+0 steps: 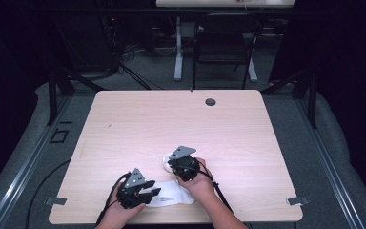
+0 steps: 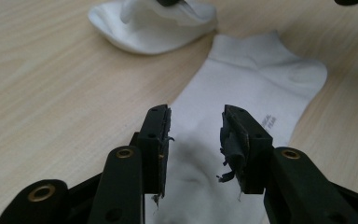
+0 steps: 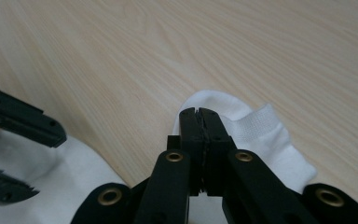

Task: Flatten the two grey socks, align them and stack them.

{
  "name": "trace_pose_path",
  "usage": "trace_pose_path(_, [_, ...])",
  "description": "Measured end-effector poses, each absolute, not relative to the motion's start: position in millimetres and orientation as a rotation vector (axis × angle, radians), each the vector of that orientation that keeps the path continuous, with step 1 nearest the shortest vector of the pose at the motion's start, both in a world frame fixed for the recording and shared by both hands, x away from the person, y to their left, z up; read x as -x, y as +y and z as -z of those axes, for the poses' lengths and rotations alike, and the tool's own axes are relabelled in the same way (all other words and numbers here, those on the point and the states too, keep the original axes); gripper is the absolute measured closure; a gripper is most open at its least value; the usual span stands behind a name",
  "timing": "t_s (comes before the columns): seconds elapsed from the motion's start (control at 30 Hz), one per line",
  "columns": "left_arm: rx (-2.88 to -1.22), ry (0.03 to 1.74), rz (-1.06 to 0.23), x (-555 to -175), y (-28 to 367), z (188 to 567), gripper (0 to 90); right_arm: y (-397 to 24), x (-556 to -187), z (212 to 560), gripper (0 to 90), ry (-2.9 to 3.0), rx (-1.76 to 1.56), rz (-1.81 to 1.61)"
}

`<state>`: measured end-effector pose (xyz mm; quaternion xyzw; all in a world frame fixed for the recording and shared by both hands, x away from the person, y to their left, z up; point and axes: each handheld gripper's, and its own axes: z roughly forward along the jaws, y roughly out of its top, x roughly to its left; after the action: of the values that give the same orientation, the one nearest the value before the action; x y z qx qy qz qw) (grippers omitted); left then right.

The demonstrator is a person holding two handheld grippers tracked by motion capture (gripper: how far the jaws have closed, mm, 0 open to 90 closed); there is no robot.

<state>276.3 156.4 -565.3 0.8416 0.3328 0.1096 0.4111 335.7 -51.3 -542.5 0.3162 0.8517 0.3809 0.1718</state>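
Currently the left gripper hovers spread over the flat white cotton sock at lower centre; the right gripper pinches the crumpled white sock; lift gently.

likely lab: dark curtains, floor cables, bare desk.

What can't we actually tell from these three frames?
- Small grey print on the flat white sock: too small to read, left gripper view.
- Crumpled white sock: right gripper, jaws together, hides whether fabric is pinched.
- High view: left gripper covers the flat sock's near end.
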Motion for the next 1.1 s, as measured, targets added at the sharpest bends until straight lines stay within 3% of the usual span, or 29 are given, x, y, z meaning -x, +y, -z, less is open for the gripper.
trace_pose_path(0.23, [-2.106,0.864,-0.366,-294.2,156.8,557.3,66.2,-59.8,-329.3,532.3,89.9,2.37,-0.896,-1.133])
trace_pose_path(0.47, [-2.107,0.879,-0.39,-320.2,147.2,550.5,89.2,-66.7,-328.5,529.9,89.9,2.349,-0.898,-1.133])
trace_pose_path(1.1, [-2.212,0.935,-0.37,-357.5,114.0,569.9,89.9,-87.6,-325.4,528.6,89.9,2.301,-0.93,-1.158])
